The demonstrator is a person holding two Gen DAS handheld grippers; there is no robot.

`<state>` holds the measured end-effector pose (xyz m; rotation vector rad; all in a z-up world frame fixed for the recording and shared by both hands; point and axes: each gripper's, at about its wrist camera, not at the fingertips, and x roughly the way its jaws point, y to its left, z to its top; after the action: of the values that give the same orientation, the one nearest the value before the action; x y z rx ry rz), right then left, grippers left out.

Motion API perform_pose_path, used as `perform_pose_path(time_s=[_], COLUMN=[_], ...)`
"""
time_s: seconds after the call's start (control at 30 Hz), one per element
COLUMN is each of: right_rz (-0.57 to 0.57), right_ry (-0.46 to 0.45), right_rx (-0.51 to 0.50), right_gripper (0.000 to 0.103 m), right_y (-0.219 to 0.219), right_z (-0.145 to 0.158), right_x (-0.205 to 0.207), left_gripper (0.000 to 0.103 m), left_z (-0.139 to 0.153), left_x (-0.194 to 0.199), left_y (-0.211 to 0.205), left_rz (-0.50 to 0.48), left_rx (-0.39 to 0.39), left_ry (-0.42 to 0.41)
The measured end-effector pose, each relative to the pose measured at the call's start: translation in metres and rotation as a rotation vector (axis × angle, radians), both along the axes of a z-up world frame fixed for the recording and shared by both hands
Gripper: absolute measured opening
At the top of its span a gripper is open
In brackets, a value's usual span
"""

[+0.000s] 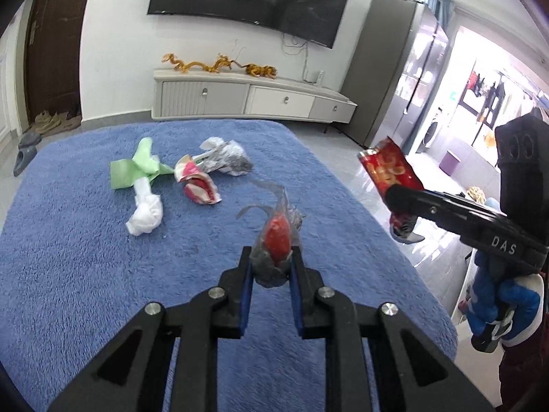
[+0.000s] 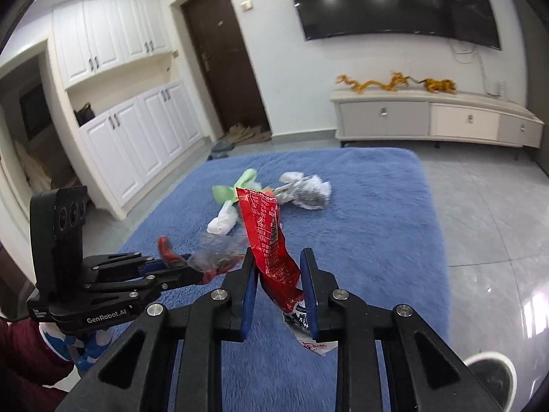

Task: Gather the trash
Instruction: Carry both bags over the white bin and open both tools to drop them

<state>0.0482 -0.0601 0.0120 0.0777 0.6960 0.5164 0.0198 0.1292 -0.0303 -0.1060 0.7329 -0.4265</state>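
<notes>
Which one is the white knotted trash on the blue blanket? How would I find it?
Start at the big blue blanket. A little pile of trash lies near its far end, and at the left sits a green wrapper. The white knotted bag lies right below it, nearest you: plain white, twisted into a lump.

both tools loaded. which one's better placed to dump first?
Probably right. The right tool holds the red wrapper near the blue mat's edge, by open floor. The left tool, shut on the clear wrapper, sits over the mat.
</notes>
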Motion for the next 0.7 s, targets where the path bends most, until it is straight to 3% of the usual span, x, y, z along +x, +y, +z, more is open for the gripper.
perform_pose_path(time_s=[0.43,0.7], right_rz=[-0.31,-0.492], right_ry=[-0.037,-0.017], right_rx=[0.084,0.14], right_gripper=[0.024,0.024], right_y=[-0.116,-0.195], right_z=[0.012,-0.008], right_x=[-0.083,-0.115], left_gripper=[0.018,0.018], left_z=[0.037,0.033], left_x=[-0.039,-0.048], left_y=[-0.1,-0.191], left_rz=[-0.207,-0.377], left_rx=[0.082,0.161], left_ry=[-0.102,-0.113])
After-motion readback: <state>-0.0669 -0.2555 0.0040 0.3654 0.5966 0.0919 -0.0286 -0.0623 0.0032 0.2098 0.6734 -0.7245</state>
